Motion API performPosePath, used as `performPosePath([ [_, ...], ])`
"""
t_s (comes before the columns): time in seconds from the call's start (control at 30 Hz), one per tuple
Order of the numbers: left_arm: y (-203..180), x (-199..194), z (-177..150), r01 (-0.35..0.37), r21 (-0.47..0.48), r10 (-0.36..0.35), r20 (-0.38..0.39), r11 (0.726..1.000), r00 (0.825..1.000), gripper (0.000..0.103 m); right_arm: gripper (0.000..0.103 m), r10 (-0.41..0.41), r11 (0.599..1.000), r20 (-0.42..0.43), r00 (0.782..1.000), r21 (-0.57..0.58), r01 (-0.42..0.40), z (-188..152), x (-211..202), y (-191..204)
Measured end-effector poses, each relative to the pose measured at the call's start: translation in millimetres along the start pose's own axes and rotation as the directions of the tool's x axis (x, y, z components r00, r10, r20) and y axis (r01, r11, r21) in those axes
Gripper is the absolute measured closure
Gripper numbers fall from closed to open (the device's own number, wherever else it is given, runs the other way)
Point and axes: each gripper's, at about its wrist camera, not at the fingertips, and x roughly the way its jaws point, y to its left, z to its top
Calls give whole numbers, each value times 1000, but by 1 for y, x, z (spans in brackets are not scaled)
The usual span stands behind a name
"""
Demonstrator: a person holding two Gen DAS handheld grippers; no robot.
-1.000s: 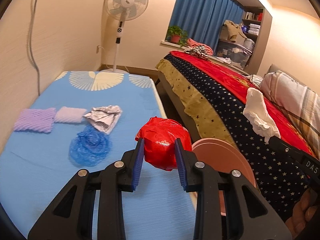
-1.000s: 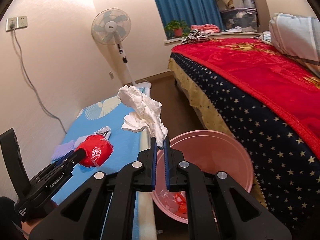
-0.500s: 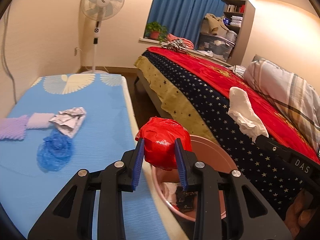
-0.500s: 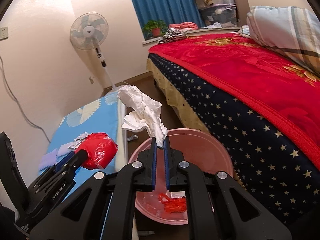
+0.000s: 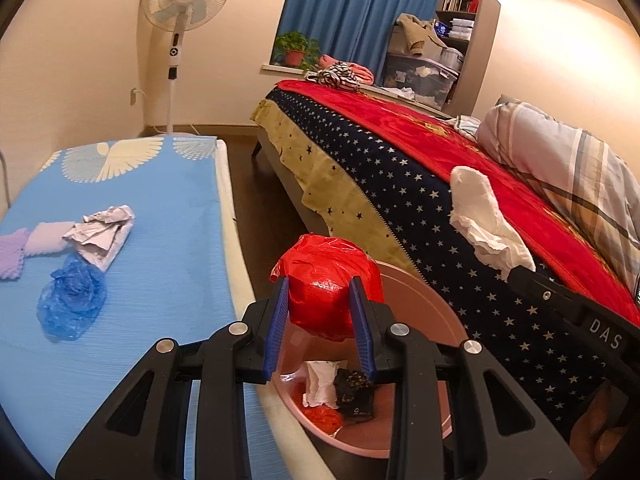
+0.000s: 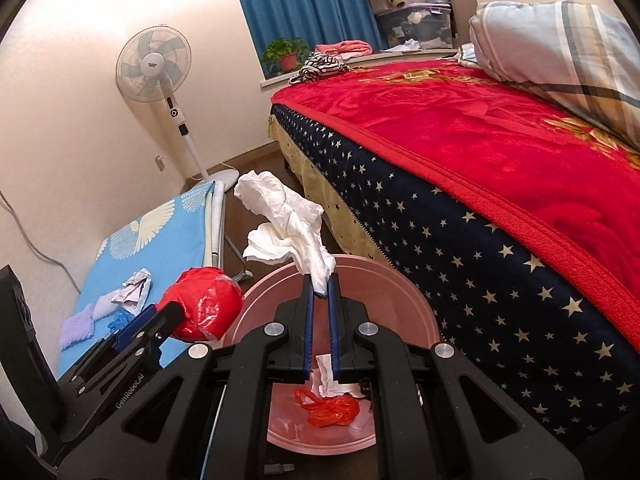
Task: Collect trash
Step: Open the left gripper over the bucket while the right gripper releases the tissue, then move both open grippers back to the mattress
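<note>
My left gripper (image 5: 320, 294) is shut on a crumpled red plastic bag (image 5: 328, 280) and holds it over the near rim of a pink bin (image 5: 432, 320). My right gripper (image 6: 320, 286) is shut on a white tissue wad (image 6: 284, 216) above the same pink bin (image 6: 404, 300). The red bag (image 6: 204, 308) and left gripper show at the left of the right wrist view. The tissue (image 5: 480, 220) shows at the right of the left wrist view. The bin holds an orange bag (image 6: 332, 410), white paper and a dark wrapper.
A low blue mat (image 5: 160, 208) on the left bears crumpled silver paper (image 5: 102, 232), a blue plastic wad (image 5: 72, 304) and purple cloths (image 5: 16, 248). A bed with a red blanket (image 6: 480, 140) borders the bin on the right. A standing fan (image 5: 186, 0) is behind.
Both grippers have moved from beside the blue mat to over the pink bin, each still holding its trash. The bin's contents have come into view.
</note>
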Motion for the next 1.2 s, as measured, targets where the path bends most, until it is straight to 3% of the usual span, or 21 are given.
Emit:
performPosePath([
  [0.2, -6, 0, 0, 37, 3, -37, 7, 999, 999, 70, 89, -18, 1000, 1, 1000, 14, 18, 1, -1, -3],
  [0.27, -4, 0, 1, 36, -4, -36, 14, 999, 999, 60, 70, -28, 999, 4, 1000, 21, 28, 1, -2, -4],
  [0.4, 2, -3, 1, 26, -23, -26, 21, 999, 999, 56, 55, -47, 999, 15, 999, 18, 46, 2, -4, -5],
  [0.57, 10, -11, 2, -5, -37, 6, 39, 999, 999, 49, 21, -78, 997, 54, 996, -21, 79, 1, -9, 4],
  [0.67, 18, -17, 4, -29, -47, 32, 56, 998, 998, 43, 8, -95, 994, 92, 991, -51, 100, 0, -14, 11],
  [0.97, 43, -34, 6, -123, -82, 131, 93, 989, 987, 27, 5, -67, 990, 126, 990, -115, 82, -4, -14, 28],
  [1.2, 60, -50, 7, -221, -87, 232, 148, 971, 961, 25, 5, -62, 983, 180, 982, -159, 91, -11, -14, 45],
])
